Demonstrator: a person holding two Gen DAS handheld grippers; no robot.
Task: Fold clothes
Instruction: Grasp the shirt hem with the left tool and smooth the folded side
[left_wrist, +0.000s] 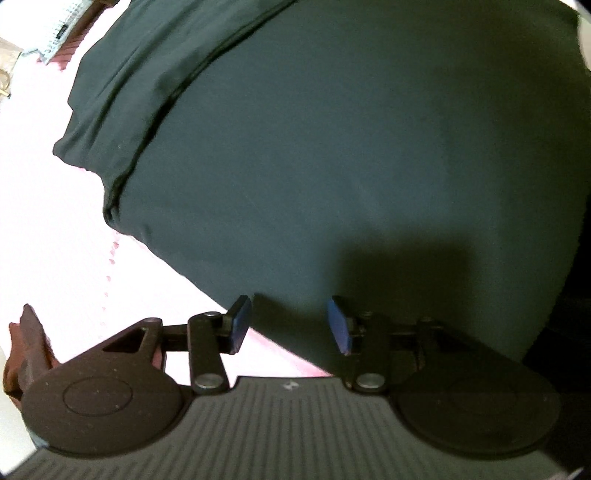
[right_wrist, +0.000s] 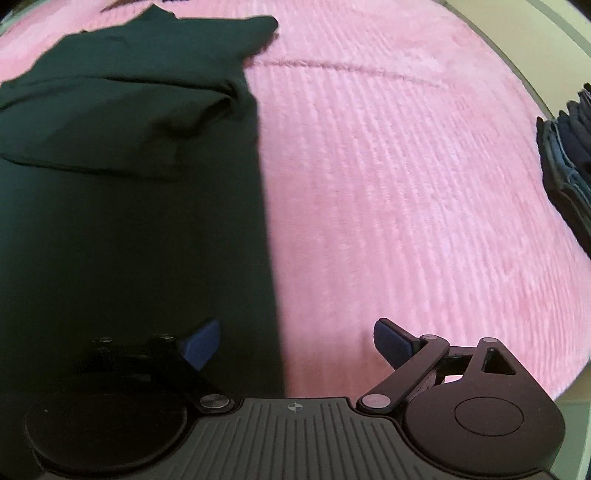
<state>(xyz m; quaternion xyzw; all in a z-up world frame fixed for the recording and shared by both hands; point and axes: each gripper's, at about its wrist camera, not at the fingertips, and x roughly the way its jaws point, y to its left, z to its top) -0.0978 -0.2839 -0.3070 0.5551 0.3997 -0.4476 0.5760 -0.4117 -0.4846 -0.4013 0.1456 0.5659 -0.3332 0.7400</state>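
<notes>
A dark green garment (left_wrist: 332, 140) lies flat on a pink ribbed blanket (left_wrist: 44, 229), with a folded-in sleeve along its upper left. My left gripper (left_wrist: 288, 325) hovers over the garment's near edge, its blue pads apart and nothing between them. In the right wrist view the same garment (right_wrist: 122, 177) fills the left half, a sleeve folded across its top. My right gripper (right_wrist: 295, 347) stands open over the garment's straight right edge, one pad above the cloth and the other above the blanket (right_wrist: 424, 184).
A stack of folded dark and blue clothes (right_wrist: 569, 158) sits at the blanket's right edge. A pale knitted item (left_wrist: 62, 29) lies at the far upper left, beyond the garment. A pale floor strip (right_wrist: 535, 44) borders the blanket at the upper right.
</notes>
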